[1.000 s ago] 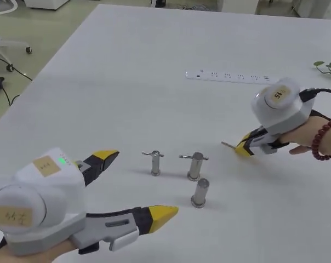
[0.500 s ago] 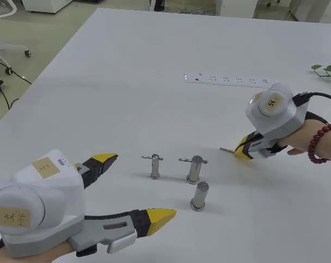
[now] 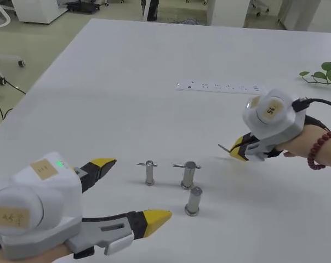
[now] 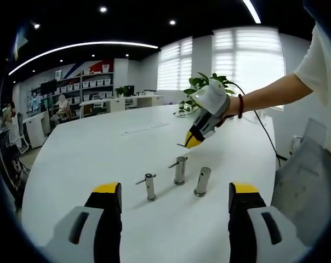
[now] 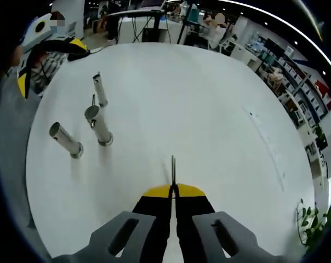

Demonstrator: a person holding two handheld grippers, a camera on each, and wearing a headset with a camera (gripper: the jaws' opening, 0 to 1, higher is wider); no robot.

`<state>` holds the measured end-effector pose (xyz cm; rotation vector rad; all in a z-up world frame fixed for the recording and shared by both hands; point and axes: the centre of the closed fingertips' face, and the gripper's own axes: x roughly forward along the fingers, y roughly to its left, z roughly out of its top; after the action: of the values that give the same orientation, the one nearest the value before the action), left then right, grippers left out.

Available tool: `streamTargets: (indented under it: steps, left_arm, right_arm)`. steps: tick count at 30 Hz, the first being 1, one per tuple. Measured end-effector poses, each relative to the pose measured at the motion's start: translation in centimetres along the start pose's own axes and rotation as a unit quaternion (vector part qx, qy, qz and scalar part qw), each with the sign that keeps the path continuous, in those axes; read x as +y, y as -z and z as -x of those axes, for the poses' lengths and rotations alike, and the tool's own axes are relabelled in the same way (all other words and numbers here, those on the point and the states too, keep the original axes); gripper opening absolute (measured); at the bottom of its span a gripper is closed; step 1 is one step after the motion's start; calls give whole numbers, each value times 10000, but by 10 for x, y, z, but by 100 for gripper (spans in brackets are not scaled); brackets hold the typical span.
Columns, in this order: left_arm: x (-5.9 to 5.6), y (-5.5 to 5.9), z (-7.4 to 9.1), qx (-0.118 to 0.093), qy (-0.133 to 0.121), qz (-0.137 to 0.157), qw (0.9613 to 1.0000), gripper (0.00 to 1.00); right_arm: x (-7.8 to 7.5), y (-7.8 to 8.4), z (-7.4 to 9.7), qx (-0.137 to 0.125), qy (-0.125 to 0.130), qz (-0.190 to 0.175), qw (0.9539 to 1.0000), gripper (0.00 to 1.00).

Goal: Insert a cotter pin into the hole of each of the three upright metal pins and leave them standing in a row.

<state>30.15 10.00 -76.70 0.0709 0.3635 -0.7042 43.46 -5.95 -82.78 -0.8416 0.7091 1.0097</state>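
Three upright metal pins stand mid-table. The left pin (image 3: 149,172) and the middle pin (image 3: 188,175) each carry a cotter pin through the top. The nearer pin (image 3: 193,200) has a bare top. My right gripper (image 3: 235,151) hovers to their right, shut on a thin cotter pin (image 3: 224,148) that sticks out toward them, seen close as the cotter pin (image 5: 173,170) beyond the shut gripper (image 5: 173,190). My left gripper (image 3: 135,189) is open, low at the front left, with its jaws spread toward the pins (image 4: 180,170).
A white power strip (image 3: 217,86) lies farther back on the white table (image 3: 100,98). A green plant (image 3: 319,74) sits at the far right edge. The table's left edge drops to the floor, where chair legs stand.
The head view has shifted a little. My right gripper has lifted the cotter pin slightly higher beside the pins. The left gripper and the three pins stay as they were.
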Motion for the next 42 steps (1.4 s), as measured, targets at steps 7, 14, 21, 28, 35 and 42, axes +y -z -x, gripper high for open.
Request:
streamTargets:
  steps: [7,14,21,28,35,42]
  left_arm:
    - [-3,-9,-5,-52,94,62,9999,75]
    - [-8,-17,-11,-52,213,34,9998,67]
    - [-15,-21,-19,24,338,57,9994,59]
    - [-20,-32,-27,13,480,106,9988,52]
    - [-23,-35,-33,35,560,296,9980,45]
    - [-25,-36,-41,63,687,784,9945,38]
  right_arm:
    - [11,-11,20,-171,117,275,9994,2]
    - [24,-27,35,-421,177,454,9979,2]
    - [37,-44,46,-695,249,590,9955,2]
    - [51,-60,53,-854,297,923,9916,2]
    - [67,-71,56,-1007,234,1045,9891,2]
    - [79,-78,59,-1095,223,1275,9855,2]
